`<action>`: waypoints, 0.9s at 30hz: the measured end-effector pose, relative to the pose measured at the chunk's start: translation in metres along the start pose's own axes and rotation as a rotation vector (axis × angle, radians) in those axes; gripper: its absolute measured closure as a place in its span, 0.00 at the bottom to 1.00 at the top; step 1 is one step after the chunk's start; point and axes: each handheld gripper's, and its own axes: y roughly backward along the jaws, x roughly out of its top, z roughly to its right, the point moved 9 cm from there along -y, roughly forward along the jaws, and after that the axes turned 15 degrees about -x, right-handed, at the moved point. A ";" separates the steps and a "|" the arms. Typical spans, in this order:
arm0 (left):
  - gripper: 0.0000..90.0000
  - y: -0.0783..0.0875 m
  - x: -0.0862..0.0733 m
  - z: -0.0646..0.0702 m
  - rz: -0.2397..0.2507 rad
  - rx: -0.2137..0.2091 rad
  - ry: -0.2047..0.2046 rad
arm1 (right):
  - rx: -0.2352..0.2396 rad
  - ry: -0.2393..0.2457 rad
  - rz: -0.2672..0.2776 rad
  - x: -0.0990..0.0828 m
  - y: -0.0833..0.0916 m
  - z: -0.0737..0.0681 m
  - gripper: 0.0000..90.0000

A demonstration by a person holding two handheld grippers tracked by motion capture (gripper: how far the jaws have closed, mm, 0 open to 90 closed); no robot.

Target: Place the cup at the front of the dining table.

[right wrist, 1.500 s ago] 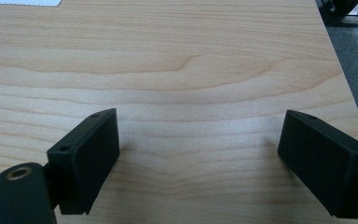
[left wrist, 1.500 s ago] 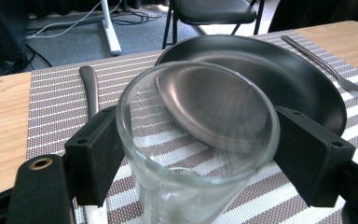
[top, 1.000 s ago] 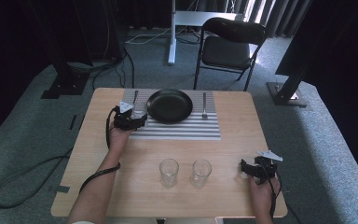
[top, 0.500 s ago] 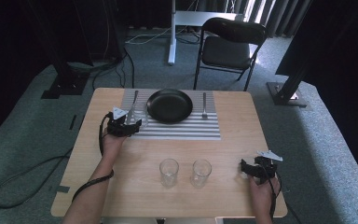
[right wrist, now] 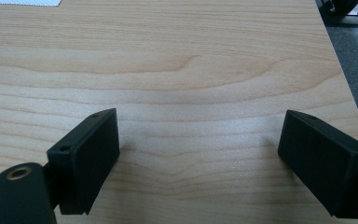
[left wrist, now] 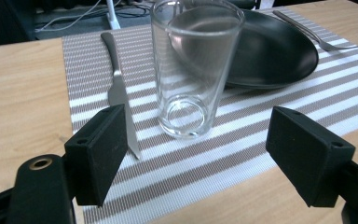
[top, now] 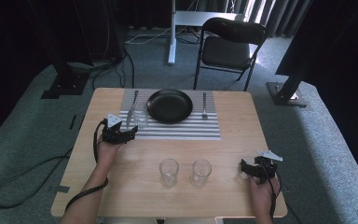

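Note:
A clear empty glass [top: 141, 119] [left wrist: 196, 70] stands upright on the striped placemat [top: 177, 130], beside the knife [top: 131, 109] [left wrist: 119, 88] and left of the black plate [top: 169, 105] [left wrist: 270, 51]. My left gripper [top: 131, 134] [left wrist: 198, 123] hovers just short of the glass at the mat's near left corner, open, with the glass beyond its pads and not touched. At the table's front right, my right gripper [top: 243, 168] [right wrist: 198, 128] rests open over bare wood with nothing between its jaws.
Two more empty glasses [top: 168, 171] [top: 201, 172] stand side by side near the front middle of the wooden table [top: 233, 154]. A fork [top: 204, 105] lies right of the plate. A folding chair [top: 228, 44] stands behind the table.
My left gripper has drawn back from the glass toward the table's near side and slightly left. The glass stays standing on the placemat. The right gripper has not moved.

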 end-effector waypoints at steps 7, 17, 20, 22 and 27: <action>0.24 0.010 -0.007 0.004 -0.002 0.000 -0.004 | 0.000 0.000 0.000 0.000 0.000 0.000 0.13; 0.24 0.026 -0.015 0.006 0.004 -0.016 -0.007 | 0.000 0.000 0.000 0.000 0.000 0.000 0.13; 0.24 0.032 -0.018 0.005 -0.003 -0.009 -0.012 | 0.000 0.000 0.000 0.000 0.000 0.000 0.13; 0.24 0.036 -0.020 0.004 -0.006 -0.003 -0.016 | 0.000 0.000 0.000 0.000 0.000 0.000 0.13; 0.24 0.047 -0.024 0.002 0.006 -0.004 -0.001 | 0.000 0.000 0.000 0.000 0.000 0.000 0.13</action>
